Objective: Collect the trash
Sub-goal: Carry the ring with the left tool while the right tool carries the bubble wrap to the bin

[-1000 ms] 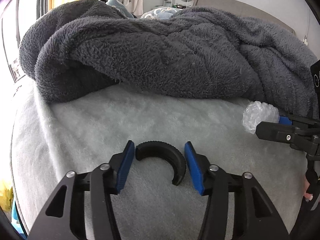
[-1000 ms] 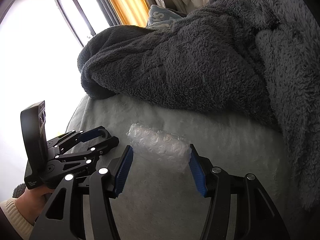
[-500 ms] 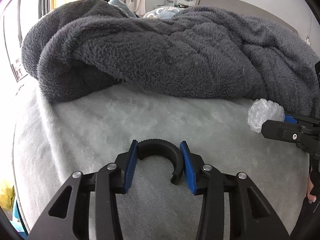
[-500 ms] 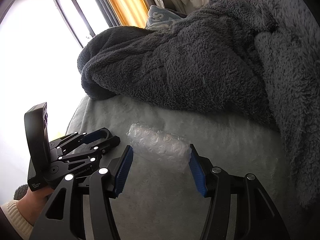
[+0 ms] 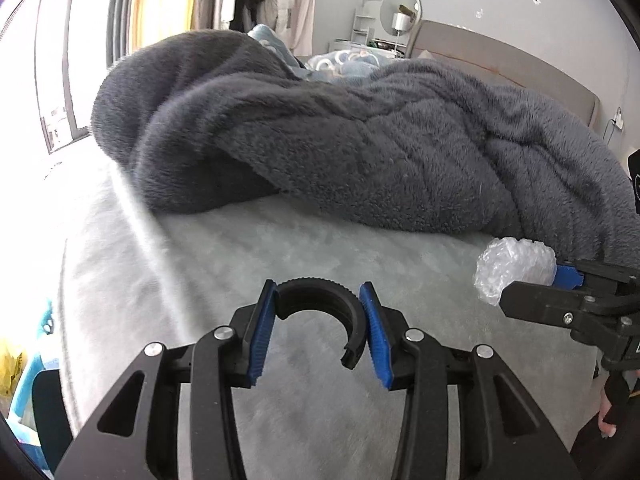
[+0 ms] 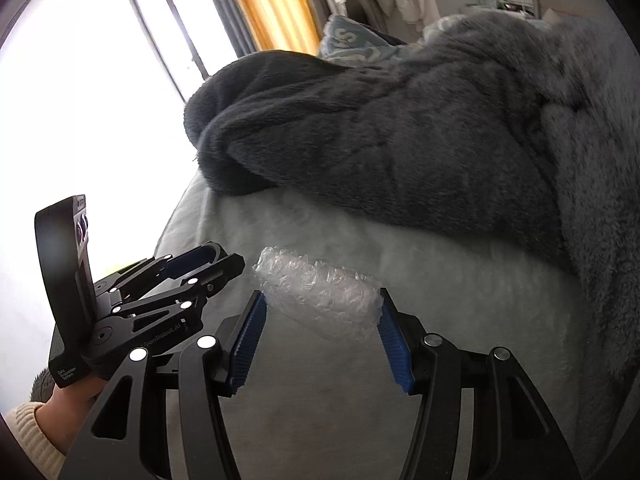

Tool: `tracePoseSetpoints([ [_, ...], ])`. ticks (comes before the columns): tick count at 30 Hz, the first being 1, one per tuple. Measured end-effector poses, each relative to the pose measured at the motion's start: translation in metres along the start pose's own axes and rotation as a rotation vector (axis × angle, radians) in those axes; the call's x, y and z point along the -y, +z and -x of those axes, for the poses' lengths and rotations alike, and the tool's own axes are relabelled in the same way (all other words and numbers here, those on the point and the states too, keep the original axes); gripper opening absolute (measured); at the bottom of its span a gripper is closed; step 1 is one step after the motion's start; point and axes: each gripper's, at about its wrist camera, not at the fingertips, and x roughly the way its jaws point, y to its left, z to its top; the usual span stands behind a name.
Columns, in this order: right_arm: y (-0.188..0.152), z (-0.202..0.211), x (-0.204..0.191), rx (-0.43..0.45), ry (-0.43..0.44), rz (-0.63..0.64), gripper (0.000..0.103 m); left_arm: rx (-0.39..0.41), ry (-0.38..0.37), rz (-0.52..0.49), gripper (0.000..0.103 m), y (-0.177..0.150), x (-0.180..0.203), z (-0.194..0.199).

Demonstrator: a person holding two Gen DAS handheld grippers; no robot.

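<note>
1. We see a bed [image 5: 304,392] covered with a pale grey fleecy sheet; it fills the lower part of both views, and the grey headboard [image 5: 516,76] stands at the far end.
2. A big dark grey blanket [image 5: 360,152] lies in a heap across the far half of the bed. In the right wrist view the same blanket [image 6: 420,140] rises behind the trash and continues down the right side.
3. Behind the blanket there are a window with a yellow curtain [image 6: 272,4], some hanging clothes [image 5: 276,0] and a round mirror [image 5: 400,6].
4. Our left tool [image 5: 318,322] is low over the sheet. Its two blue pads are pressed on the two sides of a black curved piece [image 5: 320,300], a ribbed half ring with its opening toward the camera, so this tool is clamped on it.
5. Our right tool [image 6: 320,328] has its blue pads at the two ends of a wad of bubble wrap [image 6: 320,300], which rests on the sheet near the edge of the blanket. The pads touch the wrap on both sides, so the wad is held between them.
6. In the left wrist view, the bubble wrap [image 5: 514,270] appears at the right, in the tip of the right tool [image 5: 560,280].
7. In the right wrist view, the left tool [image 6: 200,268] is at the left, just beside the bubble wrap, and a hand [image 6: 68,400] with a cream sleeve holds it.
</note>
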Motion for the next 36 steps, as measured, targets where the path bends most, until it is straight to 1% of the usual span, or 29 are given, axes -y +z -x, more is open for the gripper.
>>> tracePoseSetpoints([
  [8, 0.006, 0.013, -0.040, 0.052, 0.036, 0.063, 0.057, 0.022, 0.052, 0.053, 0.045, -0.009, -0.034, 0.032],
  [14, 0.007, 0.016, -0.069, 0.057, 0.046, 0.097, 0.057, 0.028, 0.099, 0.117, 0.045, -0.016, -0.064, 0.051],
  [21, 0.009, 0.012, -0.100, 0.059, 0.073, 0.124, 0.057, 0.027, 0.140, 0.152, 0.045, -0.025, -0.093, 0.066],
  [27, 0.011, 0.004, -0.125, 0.052, 0.089, 0.150, 0.057, 0.015, 0.186, 0.160, 0.045, -0.034, -0.116, 0.075],
  [31, 0.012, -0.003, -0.142, 0.048, 0.105, 0.166, 0.057, -0.009, 0.219, 0.175, 0.045, -0.042, -0.135, 0.078],
  [36, 0.013, -0.015, -0.160, 0.034, 0.121, 0.192, 0.057, -0.036, 0.243, 0.205, 0.045, -0.051, -0.156, 0.082],
])
